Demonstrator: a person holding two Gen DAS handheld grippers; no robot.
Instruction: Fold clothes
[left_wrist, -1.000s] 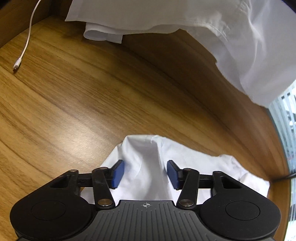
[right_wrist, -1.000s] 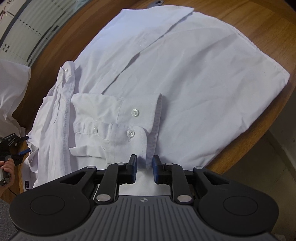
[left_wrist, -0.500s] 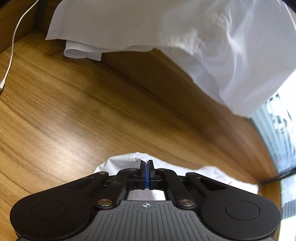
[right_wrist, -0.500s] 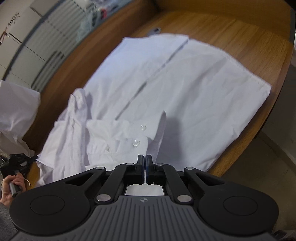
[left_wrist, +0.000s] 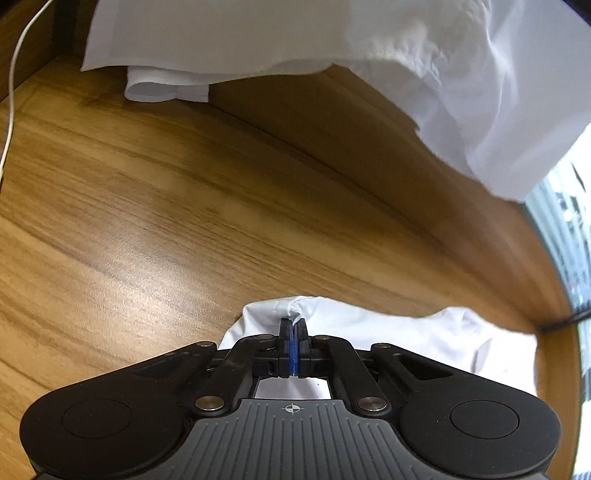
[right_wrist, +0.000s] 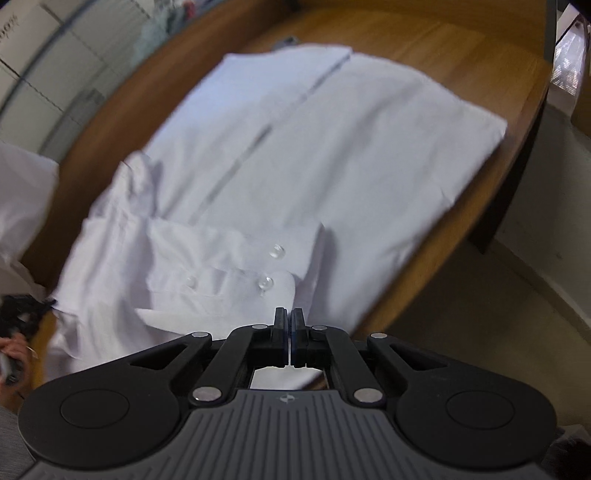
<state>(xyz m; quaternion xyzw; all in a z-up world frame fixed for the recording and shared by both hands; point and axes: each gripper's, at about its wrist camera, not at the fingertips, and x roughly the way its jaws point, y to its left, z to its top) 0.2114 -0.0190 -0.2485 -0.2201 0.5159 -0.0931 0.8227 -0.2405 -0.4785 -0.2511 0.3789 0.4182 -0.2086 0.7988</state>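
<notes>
At the near table edge, left gripper (left_wrist: 293, 326) is clenched on a pinch of the white cotton button-up shirt (right_wrist: 332, 166); right gripper (right_wrist: 287, 318) is likewise clamped on its near hem. Two-corner hold suggests lifting one end to carry it over. Shirt lies across the wood-grain table (left_wrist: 147, 221), sleeve cuff (right_wrist: 236, 258) already folded inward. Another white garment (left_wrist: 406, 55) hangs beyond.

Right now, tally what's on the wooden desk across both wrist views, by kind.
White button-up shirt, half folded, both grippers shut on its edge: 1
Other white cloth hanging at the back of the desk: 1
Thin white cable: 1
Black two-finger grippers, left and right: 2
Total: 5
</notes>
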